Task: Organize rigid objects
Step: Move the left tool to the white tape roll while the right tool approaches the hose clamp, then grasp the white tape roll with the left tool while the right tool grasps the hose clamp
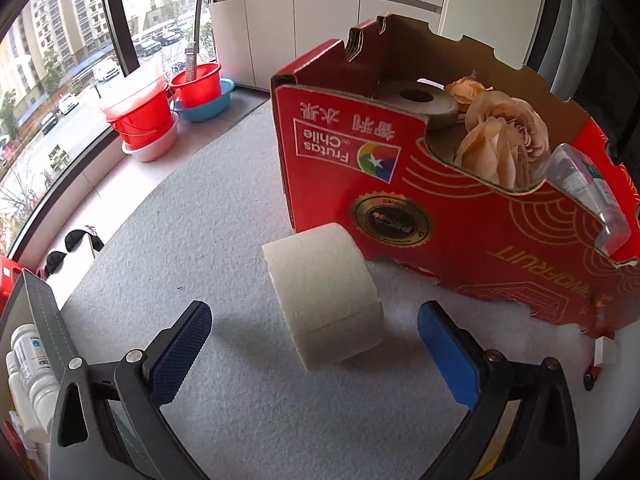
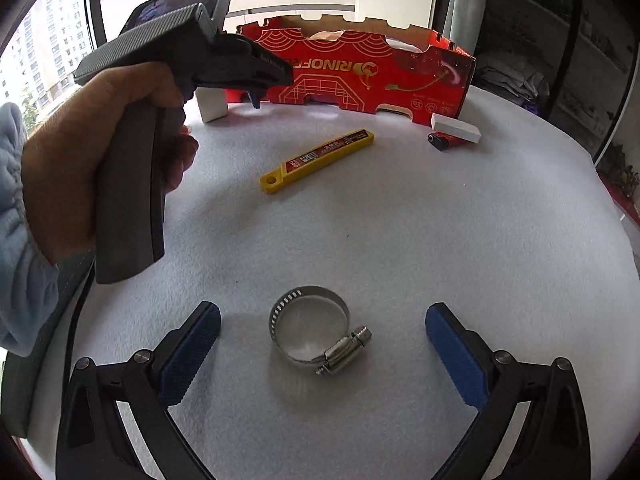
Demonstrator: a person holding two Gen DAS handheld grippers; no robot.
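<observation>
While unclamped, hose clamp (image 2: 318, 330) between fingers (image 2: 192, 354).

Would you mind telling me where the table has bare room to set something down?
Widest free patch: between the yellow cutter case and the hose clamp. Crowded along the red box, where the tape roll, white block and lighter lie.

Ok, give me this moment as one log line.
left tool: open, around tape roll | right tool: open, around hose clamp | red box: flowers, roll, tube inside
</observation>
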